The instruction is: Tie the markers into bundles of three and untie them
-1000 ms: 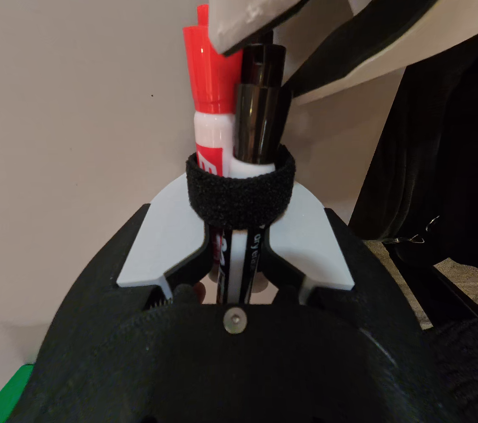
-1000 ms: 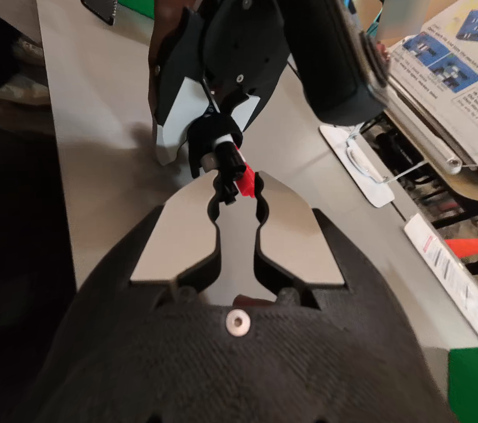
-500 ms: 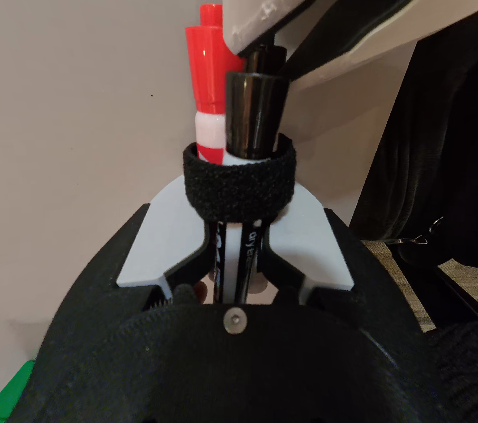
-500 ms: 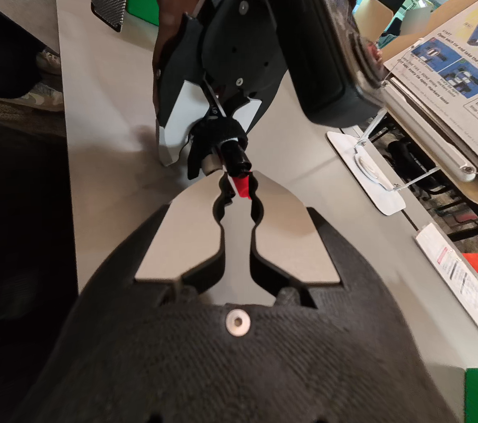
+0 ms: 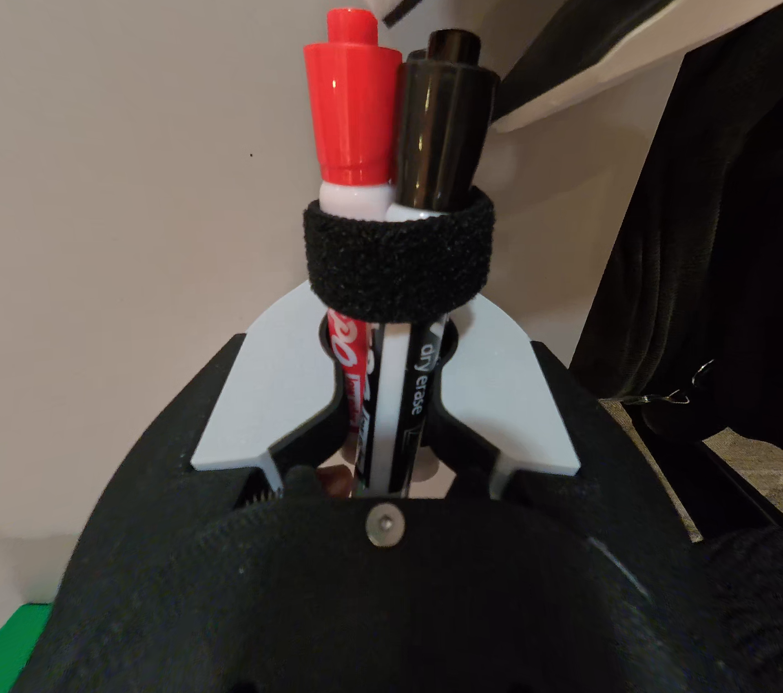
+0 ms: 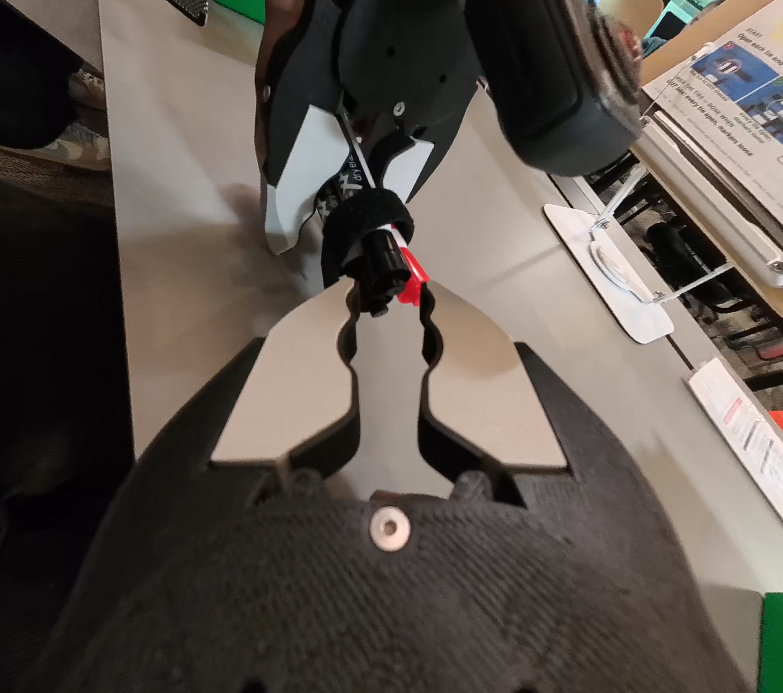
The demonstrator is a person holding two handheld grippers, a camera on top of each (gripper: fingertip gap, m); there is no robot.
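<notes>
Left gripper (image 5: pixel 387 338) clenched on marker bundle (image 5: pixel 398 147), held above pale worktop (image 6: pixel 178 147). Red-capped marker (image 5: pixel 351 121) beside black-capped marker (image 5: pixel 445 130), second black cap tucked behind. Black fuzzy strap (image 5: pixel 398 261) wrapped round all, just past fingertips. Right gripper (image 6: pixel 387 297) fingers parted, cap ends sitting between tips; contact unclear. Document stand (image 6: pixel 699 147) near worktop's far edge.

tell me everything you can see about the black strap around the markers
The black strap is a fuzzy, felt-like hook-and-loop band, wrapped closed as a snug ring around the marker bundle, just below the red and black caps. It sits right past the tips of the left gripper, which is shut on the barrels. In the right wrist view a loose tail hangs off one side. The open right gripper hovers at the caps, not touching the strap.
</notes>
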